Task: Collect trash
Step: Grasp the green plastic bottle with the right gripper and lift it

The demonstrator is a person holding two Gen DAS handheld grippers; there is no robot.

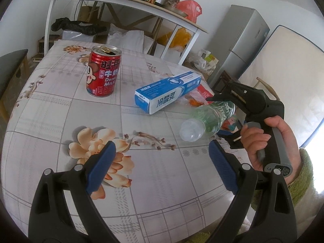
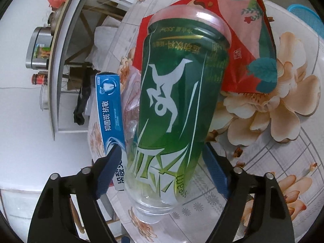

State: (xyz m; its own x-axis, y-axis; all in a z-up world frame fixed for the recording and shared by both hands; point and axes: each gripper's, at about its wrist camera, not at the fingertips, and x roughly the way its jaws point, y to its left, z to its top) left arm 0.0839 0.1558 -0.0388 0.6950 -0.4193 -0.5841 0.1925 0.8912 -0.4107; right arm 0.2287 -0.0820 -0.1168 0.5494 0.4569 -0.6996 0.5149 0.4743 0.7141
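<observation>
Green-labelled plastic bottle [image 2: 174, 109] lying between the right claw's [image 2: 164, 174] spread fingers.

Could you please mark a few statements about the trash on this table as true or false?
1. The can stands upright with its top opened. True.
2. The left tool holds the box. False: its jaws are empty, and the box lies on the table.
3. The bottle sits between the fingers of the right tool. True.
4. The bottle's label is blue. False: it is green with white figures.
</observation>
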